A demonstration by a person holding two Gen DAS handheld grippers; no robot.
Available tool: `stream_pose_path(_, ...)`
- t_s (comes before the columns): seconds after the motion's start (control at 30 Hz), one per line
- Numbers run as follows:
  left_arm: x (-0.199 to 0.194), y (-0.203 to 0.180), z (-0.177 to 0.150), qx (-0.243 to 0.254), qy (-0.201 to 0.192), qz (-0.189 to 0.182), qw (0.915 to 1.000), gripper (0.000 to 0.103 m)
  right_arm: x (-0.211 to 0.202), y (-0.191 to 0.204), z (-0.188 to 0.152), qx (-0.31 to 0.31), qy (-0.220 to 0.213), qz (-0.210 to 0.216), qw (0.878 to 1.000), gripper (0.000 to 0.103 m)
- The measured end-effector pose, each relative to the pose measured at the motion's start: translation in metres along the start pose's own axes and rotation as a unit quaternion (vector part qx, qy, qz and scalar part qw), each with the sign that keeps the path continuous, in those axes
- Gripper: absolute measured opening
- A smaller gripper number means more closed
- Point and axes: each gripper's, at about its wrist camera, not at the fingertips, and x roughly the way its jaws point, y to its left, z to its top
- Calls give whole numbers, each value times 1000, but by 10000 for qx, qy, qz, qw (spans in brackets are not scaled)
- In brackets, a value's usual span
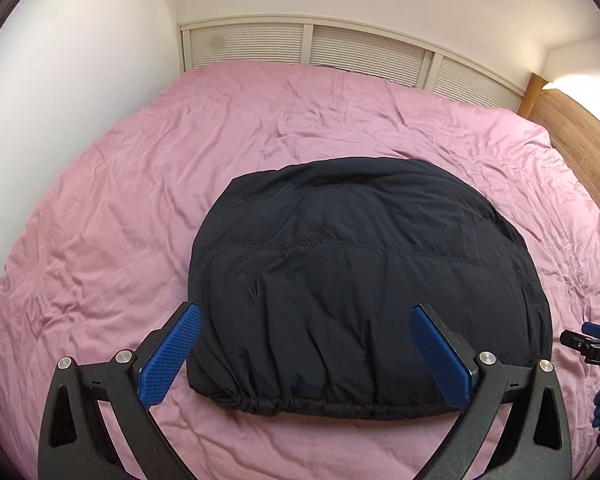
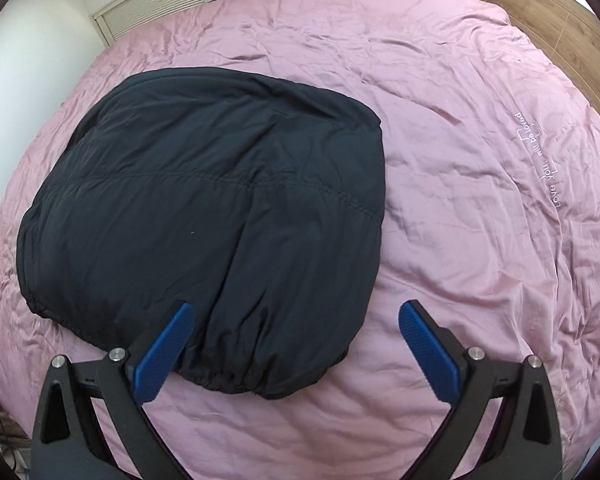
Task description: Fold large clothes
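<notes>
While both tools hang spread and empty, folded black puffer jacket (image 1: 360, 280) lies as compact bundle on pink bed sheet (image 1: 100, 208). Left tool (image 1: 305, 354) straddles elastic hem; right tool (image 2: 296, 350) over bundle's near right corner. White slatted headboard (image 1: 308, 50) beyond.

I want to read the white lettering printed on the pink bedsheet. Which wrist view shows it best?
The right wrist view: the white lettering sits large and sharp on the pink bedsheet, right of the folded dark jacket. In the left wrist view the lettering is small, faint and squeezed near the right edge, barely readable.
</notes>
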Motion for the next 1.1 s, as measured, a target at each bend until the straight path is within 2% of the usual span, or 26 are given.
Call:
stream_pose_path(0.23, -35, -3, -23, 93, -69, 210, 9997, 102, -57, 41, -31, 67, -586, 183, 9981, 103)
stream_pose_path(0.4, -70, 7, -43, 127, -229, 147, 9995, 102, -91, 72, -60, 192, -793, 125, 9966, 103)
stream_pose_path(0.5, -79, 13, -57, 194, -80, -20, 9998, 102, -105, 91, -82, 199, -885, 98, 9958, 103)
stream_pose_path(0.7, -80, 21, -95, 374, 216, 105, 9990, 102, -96, 126, -128, 140, -674, 67, 9976, 103)
stream_pose_path(0.83, -76, 25, -117, 414, 434, 45, 9982, 102, -89, 139, -155, 216, -653, 45, 9976, 103)
stream_pose_path(0.93, -75, 25, -130, 456, 535, 37, 9975, 102, -86, 138, -167, 226, -662, -95, 9975, 103)
stream_pose_path(1.1, -77, 23, -137, 485, 504, 4, 9975, 102, -95, 122, -174, 367, -986, -376, 9937, 103)
